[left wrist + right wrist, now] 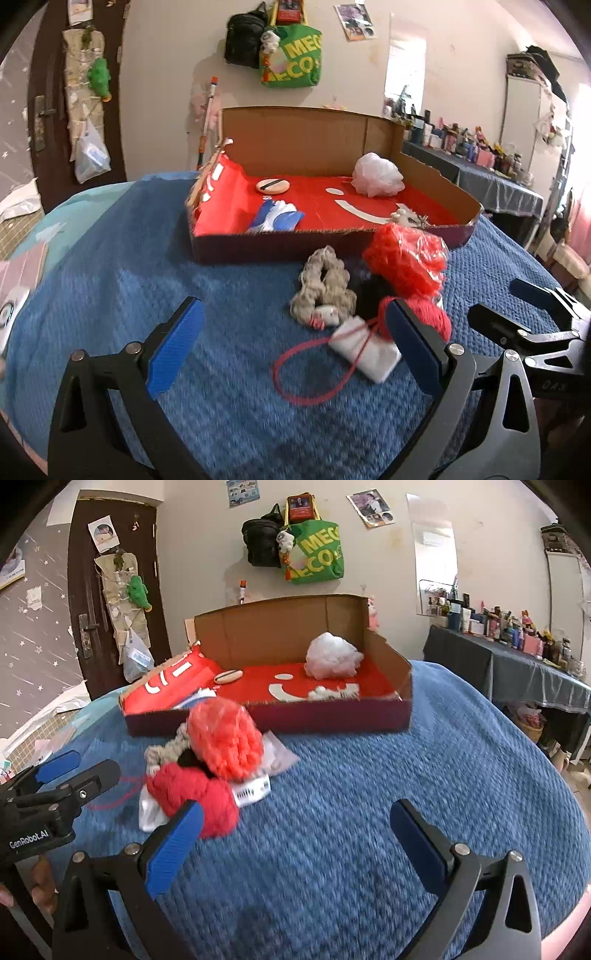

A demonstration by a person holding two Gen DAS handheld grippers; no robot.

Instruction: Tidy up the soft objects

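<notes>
Setting: blue textured blanket (129, 280), spread under everything, with a shallow cardboard box (280, 247) resting on it as the landmark.
Box lining: red sheet (314, 206) with white markings, covering the floor of the box.
Inside the box: white fluffy bundle (376, 179) toward the back corner; round pale pad (271, 185) with a dark stripe nearer the opposite side; blue and white item (277, 218) just inside the front wall; small pale tangle (410, 218) at the front wall.
In front of the box: orange-red netted bundle in clear wrap (406, 254), just outside the front wall; beige knitted piece (325, 288) beside it; dark red yarn ball (199, 797) nearer the cameras; white flat packet (365, 347) touching the yarn ball, crossed by a loose red strand (306, 376) looped on the blanket.
Left gripper (295, 343): spread wide, holding nothing, hovering low over the blanket short of the box, its far pad in front of the yarn ball.
Right gripper (295, 845): spread wide, empty, over bare blanket in front of the box, one blue pad close against the yarn ball.
Behind the box: green tote bag (295, 59) and black bag (243, 40) hung on the wall.
</notes>
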